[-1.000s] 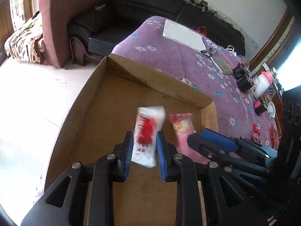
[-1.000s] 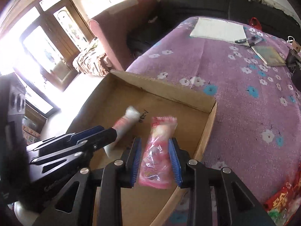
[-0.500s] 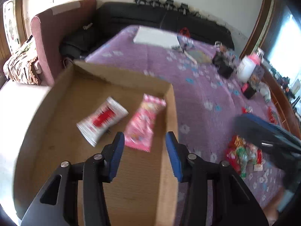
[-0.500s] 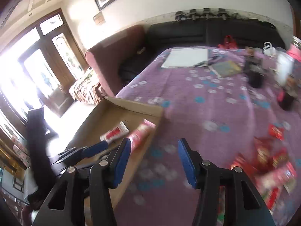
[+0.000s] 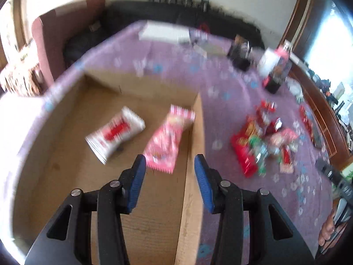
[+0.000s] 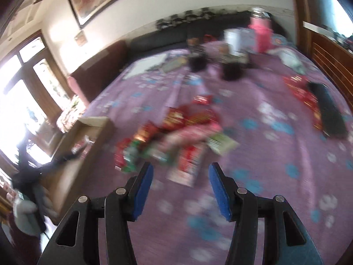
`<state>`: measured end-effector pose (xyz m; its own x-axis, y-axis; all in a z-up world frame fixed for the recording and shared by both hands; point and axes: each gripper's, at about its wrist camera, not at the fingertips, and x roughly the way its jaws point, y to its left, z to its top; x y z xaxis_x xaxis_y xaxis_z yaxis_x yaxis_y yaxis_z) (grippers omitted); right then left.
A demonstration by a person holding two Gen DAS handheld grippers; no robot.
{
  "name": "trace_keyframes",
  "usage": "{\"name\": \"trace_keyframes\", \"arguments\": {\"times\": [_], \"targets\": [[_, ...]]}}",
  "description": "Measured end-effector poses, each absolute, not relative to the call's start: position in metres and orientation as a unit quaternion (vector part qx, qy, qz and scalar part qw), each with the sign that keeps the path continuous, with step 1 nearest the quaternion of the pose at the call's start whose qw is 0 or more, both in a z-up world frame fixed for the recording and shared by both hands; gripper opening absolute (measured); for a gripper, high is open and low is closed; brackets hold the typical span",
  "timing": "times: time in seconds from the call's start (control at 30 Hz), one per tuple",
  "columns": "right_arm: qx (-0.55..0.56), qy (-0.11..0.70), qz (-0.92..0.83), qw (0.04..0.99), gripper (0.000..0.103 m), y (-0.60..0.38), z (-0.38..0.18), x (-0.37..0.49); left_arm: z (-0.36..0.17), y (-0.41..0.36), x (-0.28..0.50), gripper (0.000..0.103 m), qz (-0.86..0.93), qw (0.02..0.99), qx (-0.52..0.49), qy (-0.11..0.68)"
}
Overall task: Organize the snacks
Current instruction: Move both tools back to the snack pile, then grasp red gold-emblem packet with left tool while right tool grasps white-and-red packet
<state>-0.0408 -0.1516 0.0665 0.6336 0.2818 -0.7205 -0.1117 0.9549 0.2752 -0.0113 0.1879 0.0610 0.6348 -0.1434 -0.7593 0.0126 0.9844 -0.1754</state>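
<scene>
So both packets are dropped off now. On the left, the cardboard box [image 5: 194, 137] has the white-and-red packet [image 5: 115, 133] and the pink packet [image 5: 168, 139] lying flat inside, side by side. My left gripper [image 5: 169, 181] has backed off over the box's right wall, jaws apart and empty. Further right, my right gripper [image 6: 179, 187] has swung over to the snack pile [image 6: 176, 130] on the purple tablecloth [image 6: 275, 154], jaws apart with nothing between them. Next grab looks close.
</scene>
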Motion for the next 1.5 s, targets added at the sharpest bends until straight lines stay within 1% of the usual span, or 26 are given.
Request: {"name": "trace_keyframes", "arguments": {"times": [0.1, 0.17, 0.2, 0.3, 0.43, 0.53, 0.63, 0.7, 0.73, 0.83, 0.87, 0.9, 1.0, 1.1, 1.3, 1.33, 1.37, 1.5], "targets": [[0.115, 0.419, 0.095, 0.895, 0.055, -0.179, 0.057, -0.051, 0.094, 0.175, -0.021, 0.045, -0.054, 0.919, -0.074, 0.384], [0.118, 0.426, 0.092, 0.892, 0.057, -0.185, 0.050, -0.051, 0.102, 0.158, -0.019, 0.065, -0.072, 0.917, -0.066, 0.386], [0.122, 0.432, 0.092, 0.889, 0.057, -0.186, 0.046, -0.048, 0.101, 0.148, -0.017, 0.066, -0.088, 0.913, -0.068, 0.393], [0.122, 0.443, 0.102, 0.882, 0.057, -0.175, 0.038, -0.035, 0.083, 0.116, 0.001, 0.066, -0.133, 0.884, -0.079, 0.440], [0.133, 0.439, 0.120, 0.880, 0.057, -0.159, 0.039, -0.018, 0.064, 0.088, 0.022, 0.066, -0.147, 0.867, -0.084, 0.469], [0.157, 0.438, 0.135, 0.875, 0.057, -0.152, 0.039, 0.000, 0.054, 0.081, 0.034, 0.066, -0.137, 0.858, -0.085, 0.487], [0.174, 0.450, 0.132, 0.866, 0.057, -0.148, 0.033, 0.019, 0.041, 0.084, 0.046, 0.066, -0.127, 0.845, -0.111, 0.507], [0.167, 0.459, 0.117, 0.865, 0.057, -0.145, 0.029, 0.024, 0.037, 0.088, 0.050, 0.061, -0.124, 0.843, -0.120, 0.510], [0.155, 0.461, 0.109, 0.867, 0.057, -0.142, 0.027, 0.024, 0.036, 0.089, 0.051, 0.055, -0.129, 0.842, -0.119, 0.511], [0.105, 0.467, 0.078, 0.874, 0.057, -0.130, 0.021, 0.024, 0.031, 0.085, 0.055, 0.048, -0.132, 0.841, -0.101, 0.514], [0.090, 0.470, 0.072, 0.875, 0.053, -0.125, 0.018, 0.025, 0.029, 0.086, 0.058, 0.045, -0.136, 0.838, -0.108, 0.517], [0.079, 0.473, 0.067, 0.875, 0.052, -0.121, 0.015, 0.026, 0.027, 0.086, 0.061, 0.045, -0.136, 0.837, -0.112, 0.519], [0.052, 0.469, 0.043, 0.880, 0.042, -0.114, 0.012, 0.030, 0.023, 0.087, 0.065, 0.045, -0.123, 0.837, -0.110, 0.521], [0.035, 0.467, 0.042, 0.882, 0.040, -0.111, 0.012, 0.031, 0.019, 0.087, 0.065, 0.045, -0.110, 0.837, -0.095, 0.527], [0.037, 0.471, 0.035, 0.881, 0.032, -0.123, 0.013, 0.023, 0.020, 0.083, 0.060, 0.044, -0.120, 0.840, -0.087, 0.522], [0.039, 0.472, 0.033, 0.880, 0.031, -0.126, 0.013, 0.021, 0.021, 0.081, 0.057, 0.033, -0.130, 0.839, -0.087, 0.521], [0.043, 0.475, 0.026, 0.879, 0.030, -0.132, 0.014, 0.017, 0.022, 0.077, 0.054, 0.025, -0.151, 0.835, -0.089, 0.522], [0.073, 0.484, 0.022, 0.872, 0.029, -0.156, 0.016, 0.001, 0.031, 0.067, 0.041, 0.025, -0.203, 0.827, -0.092, 0.516]]}}
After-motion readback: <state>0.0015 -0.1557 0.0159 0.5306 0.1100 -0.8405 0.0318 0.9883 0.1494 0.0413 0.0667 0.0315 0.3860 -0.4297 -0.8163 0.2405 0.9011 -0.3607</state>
